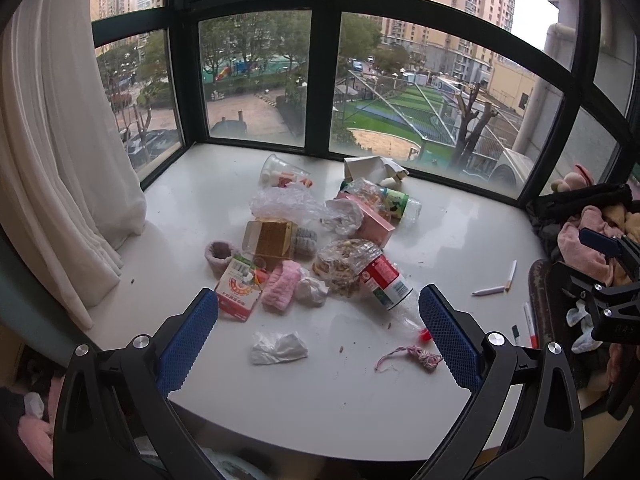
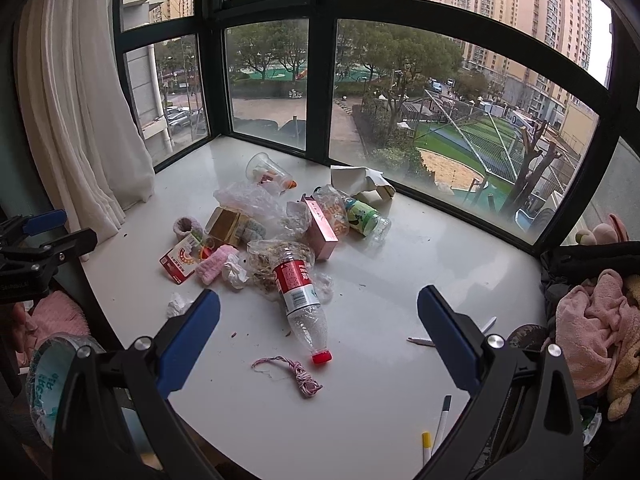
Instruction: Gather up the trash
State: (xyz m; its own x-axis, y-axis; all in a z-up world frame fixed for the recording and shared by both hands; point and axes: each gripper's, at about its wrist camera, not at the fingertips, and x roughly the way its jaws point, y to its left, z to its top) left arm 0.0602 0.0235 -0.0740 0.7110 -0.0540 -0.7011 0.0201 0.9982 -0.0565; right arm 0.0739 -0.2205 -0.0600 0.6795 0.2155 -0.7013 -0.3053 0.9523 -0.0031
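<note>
Both claws hang with jaws wide apart and empty above the near edge of the white counter (image 1: 460,240): the left claw (image 1: 316,320) over a crumpled tissue (image 1: 278,347), the right claw (image 2: 318,322) over a red-capped bottle (image 2: 302,300) and pink string (image 2: 298,372). The trash heap (image 1: 320,232) lies mid-counter, toward the window, with pens (image 1: 494,284) to its right.

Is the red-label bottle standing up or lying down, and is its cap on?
Lying down. The bottle rests on its side on the white sill, red cap on and pointing toward the camera. It looks empty.
</note>
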